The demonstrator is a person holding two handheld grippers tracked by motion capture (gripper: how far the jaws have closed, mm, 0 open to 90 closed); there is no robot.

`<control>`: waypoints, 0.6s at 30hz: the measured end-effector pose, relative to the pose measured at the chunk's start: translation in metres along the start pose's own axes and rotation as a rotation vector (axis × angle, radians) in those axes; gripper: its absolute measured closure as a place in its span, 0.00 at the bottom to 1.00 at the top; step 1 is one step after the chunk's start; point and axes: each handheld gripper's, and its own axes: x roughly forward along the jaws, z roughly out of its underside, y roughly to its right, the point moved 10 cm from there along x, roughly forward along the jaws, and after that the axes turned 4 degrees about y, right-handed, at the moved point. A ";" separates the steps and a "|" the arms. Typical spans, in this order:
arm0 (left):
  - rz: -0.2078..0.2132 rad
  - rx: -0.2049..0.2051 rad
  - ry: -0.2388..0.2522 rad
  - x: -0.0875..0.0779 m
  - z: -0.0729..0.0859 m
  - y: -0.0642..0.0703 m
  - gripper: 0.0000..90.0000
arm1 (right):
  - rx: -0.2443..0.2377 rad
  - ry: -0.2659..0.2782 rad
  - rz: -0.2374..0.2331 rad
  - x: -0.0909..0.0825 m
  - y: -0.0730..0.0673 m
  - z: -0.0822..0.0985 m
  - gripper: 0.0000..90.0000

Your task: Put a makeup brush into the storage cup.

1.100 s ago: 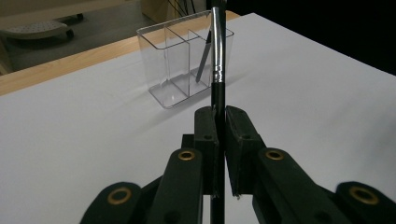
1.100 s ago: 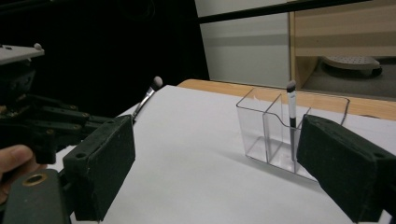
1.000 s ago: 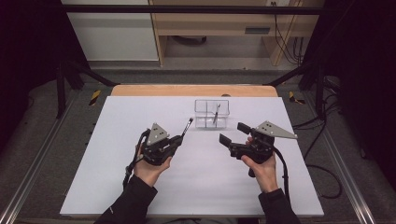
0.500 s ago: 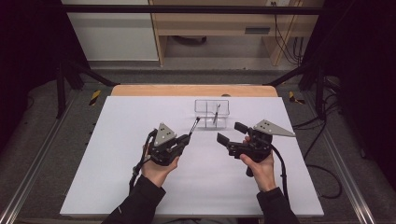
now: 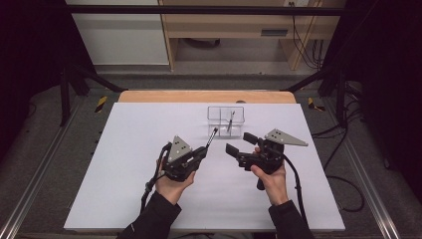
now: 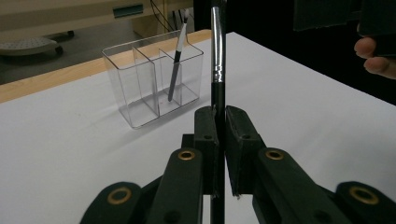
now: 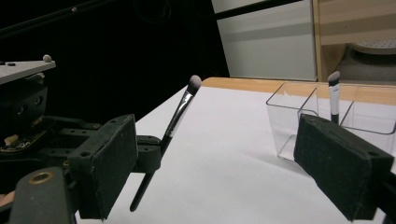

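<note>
The thing in work is a thin makeup brush (image 6: pixel 215 60), and it looks very light: a slim black handle, a shiny metal collar and a small soft tip. The handle should be stiff, but it is smooth and round, so I think it can slip or turn between flat pads if the grip is weak. The best place to hold it is on the black handle, below the metal collar; the bristles are soft and should not be pressed.

The left tongs (image 6: pixel 217 122) are closed tight on this handle, a little under the collar. In the left gripper view the brush stands straight up at the top centre of the frame, and its lower end passes down between the jaws. In the high view the brush (image 5: pixel 212 137) points up and to the right from the left tongs (image 5: pixel 203 151), near the middle of the picture, above the white counter (image 5: pixel 124 164).

The right tongs (image 5: pixel 238 145) stand wide open and hold nothing; in the right gripper view their two black pads (image 7: pixel 105 163) are far apart at the lower corners.

A clear organizer (image 5: pixel 225 121) with compartments stands just above the centre of the high view, near the brush tip but apart from it. A second brush (image 6: pixel 176 60) leans inside one of its compartments.
</note>
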 end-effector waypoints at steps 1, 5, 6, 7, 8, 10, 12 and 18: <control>0.000 -0.002 0.004 0.001 0.001 0.001 0.93 | 0.000 0.000 0.000 0.000 0.000 0.000 0.16; 0.007 0.000 0.006 0.002 0.003 0.006 0.93 | 0.010 -0.008 -0.002 0.003 -0.001 0.004 0.16; 0.009 -0.001 0.008 0.003 0.004 0.007 0.93 | 0.009 -0.009 -0.003 0.004 -0.001 0.005 0.16; 0.011 -0.002 0.009 0.003 0.004 0.009 0.93 | 0.015 -0.009 -0.004 0.005 -0.001 0.005 0.16; 0.014 -0.003 0.012 0.003 0.004 0.010 0.93 | 0.021 -0.013 -0.006 0.005 -0.001 0.006 0.16; 0.018 -0.003 0.013 0.004 0.005 0.012 0.93 | 0.031 -0.013 -0.013 0.006 -0.002 0.008 0.17; 0.022 -0.001 0.015 0.004 0.005 0.015 0.93 | 0.032 -0.015 -0.016 0.009 -0.002 0.010 0.18; 0.026 -0.003 0.021 0.006 0.005 0.020 0.93 | 0.050 -0.022 -0.021 0.011 -0.004 0.013 0.19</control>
